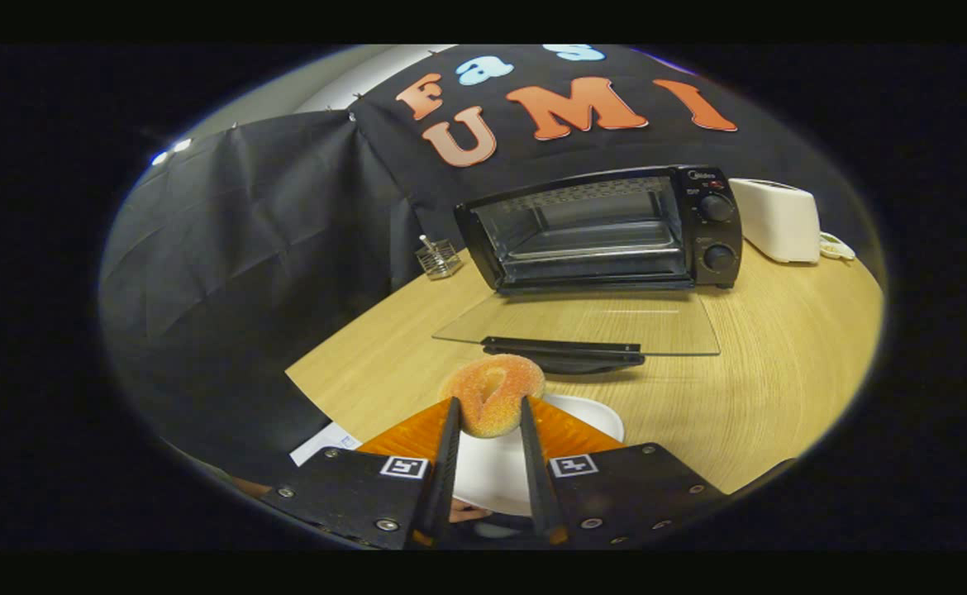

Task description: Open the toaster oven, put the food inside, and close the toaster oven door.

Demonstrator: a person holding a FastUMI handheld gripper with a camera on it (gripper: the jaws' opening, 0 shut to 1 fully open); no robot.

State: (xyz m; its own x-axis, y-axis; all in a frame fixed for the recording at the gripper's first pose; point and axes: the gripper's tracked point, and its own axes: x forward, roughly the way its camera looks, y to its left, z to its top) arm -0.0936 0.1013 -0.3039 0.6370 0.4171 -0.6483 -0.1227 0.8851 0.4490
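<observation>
Sugared doughnut pinched in tongs before open oven.

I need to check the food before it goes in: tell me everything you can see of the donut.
The donut is a round, sugar-coated ring, orange-pink with a small slit-like hole. It sits between the gripper fingers, both pressing its sides, above a white plate and just short of the toaster oven open glass door.
</observation>
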